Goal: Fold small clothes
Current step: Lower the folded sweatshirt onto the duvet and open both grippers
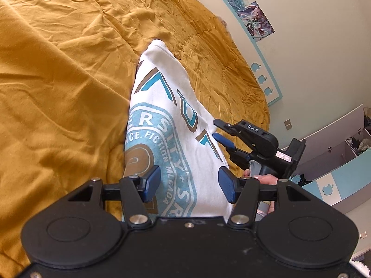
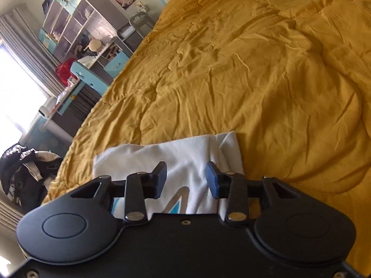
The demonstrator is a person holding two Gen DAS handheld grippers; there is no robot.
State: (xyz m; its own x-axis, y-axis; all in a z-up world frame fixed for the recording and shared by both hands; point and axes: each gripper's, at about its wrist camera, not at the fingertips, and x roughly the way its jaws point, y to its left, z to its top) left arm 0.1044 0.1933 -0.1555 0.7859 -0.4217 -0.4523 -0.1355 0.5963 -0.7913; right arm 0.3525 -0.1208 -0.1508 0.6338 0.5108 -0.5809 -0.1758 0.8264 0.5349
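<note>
Left wrist view is showing the white printed T-shirt (image 1: 162, 125) lying as a narrow folded strip on the mustard bedspread (image 1: 58, 69). Being soft, light cotton, it is likely sagging and sliding wherever it is unsupported, so pinching a corner or folded edge through all layers looks safest. Left hand-held gripper (image 1: 189, 183) is hovering over the near end with jaws apart, nothing between them. Right hand-held gripper (image 1: 214, 129) is sitting at the shirt's right edge, also spread, gripping nothing.
</note>
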